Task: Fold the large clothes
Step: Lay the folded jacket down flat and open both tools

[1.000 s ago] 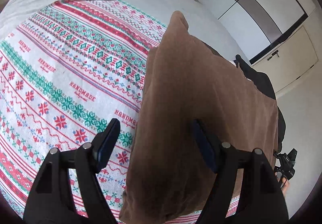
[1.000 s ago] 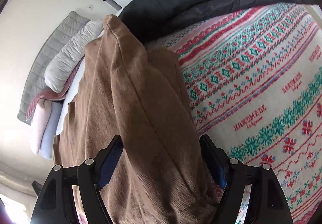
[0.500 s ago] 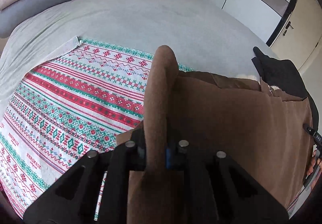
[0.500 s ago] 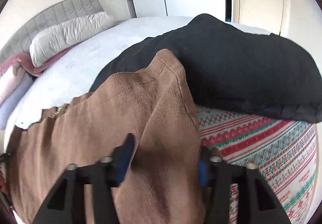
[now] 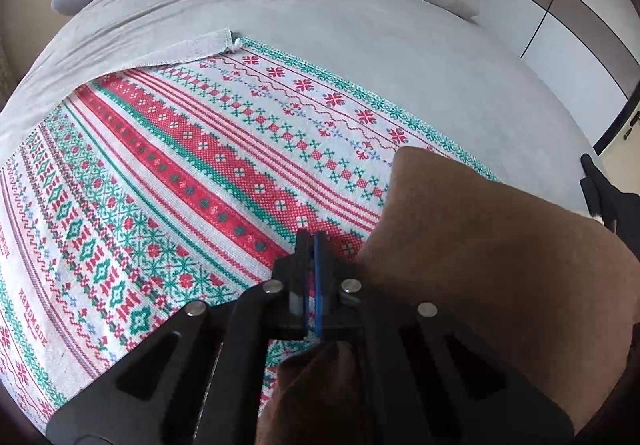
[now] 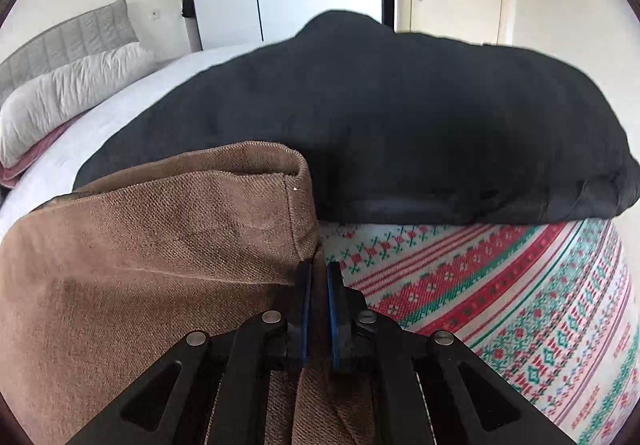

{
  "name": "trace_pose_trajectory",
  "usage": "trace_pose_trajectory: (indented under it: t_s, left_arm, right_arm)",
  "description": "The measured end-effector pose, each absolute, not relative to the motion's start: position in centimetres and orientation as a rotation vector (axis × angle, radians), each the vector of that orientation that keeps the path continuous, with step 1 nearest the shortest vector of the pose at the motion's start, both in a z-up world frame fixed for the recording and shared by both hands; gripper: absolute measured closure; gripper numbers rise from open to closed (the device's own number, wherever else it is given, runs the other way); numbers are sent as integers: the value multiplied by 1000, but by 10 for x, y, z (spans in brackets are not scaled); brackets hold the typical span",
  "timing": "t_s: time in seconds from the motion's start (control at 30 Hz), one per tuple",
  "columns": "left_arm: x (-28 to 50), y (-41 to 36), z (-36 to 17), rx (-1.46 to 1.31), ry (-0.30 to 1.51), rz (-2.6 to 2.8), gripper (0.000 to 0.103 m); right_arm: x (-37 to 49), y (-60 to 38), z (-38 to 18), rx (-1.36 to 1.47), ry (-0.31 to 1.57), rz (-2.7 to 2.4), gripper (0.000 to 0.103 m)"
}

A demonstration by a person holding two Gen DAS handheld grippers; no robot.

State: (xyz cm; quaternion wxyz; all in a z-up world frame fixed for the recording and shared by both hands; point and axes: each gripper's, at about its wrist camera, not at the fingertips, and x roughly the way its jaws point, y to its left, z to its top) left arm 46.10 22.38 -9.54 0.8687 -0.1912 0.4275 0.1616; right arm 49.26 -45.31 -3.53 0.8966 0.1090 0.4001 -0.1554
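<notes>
both grippers, left (image 5: 311, 265) and right (image 6: 318, 295), are pinched closed on the brown garment (image 6: 160, 245), holding its edge up over the blanket (image 5: 180, 165) for folding.

From the left gripper (image 5: 311, 245), the patterned blanket (image 5: 168, 181) lies flat and open from 9 to 12 o'clock; the brown garment (image 5: 492, 265) rises as a bulk at 3 o'clock. From the right gripper (image 6: 319, 273), a black garment (image 6: 380, 117) blocks 12 o'clock, and blanket at 3 o'clock is free.
</notes>
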Motion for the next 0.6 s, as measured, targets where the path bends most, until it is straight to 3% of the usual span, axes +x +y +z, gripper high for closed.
trace_pose_trajectory:
  t_s: [0.1,0.17,0.2,0.23,0.33,0.43,0.6]
  left_arm:
    - [461,217,-91,-336,910,355,101]
    - [454,213,-81,-312,900,353,94]
    - [448,211,-74,-304,891,347,85]
    - [441,209,-66,-293,882,339,68]
    - [413,196,-37,-233,847,311,40]
    - [378,179,-12,-183,838,282,25]
    - [311,148,17,-148,859,226,15]
  right_arm:
    - [491,-461,-30,255,833,-324,86]
    - [479,-462,-18,257,816,-336,77]
    - [470,-461,-11,260,813,-335,70]
    - [462,-461,-4,259,814,-324,62]
    - [426,-456,23,232,786,-260,47]
    - [388,-442,49,128,750,-244,31]
    - [315,-412,74,59,732,-180,20]
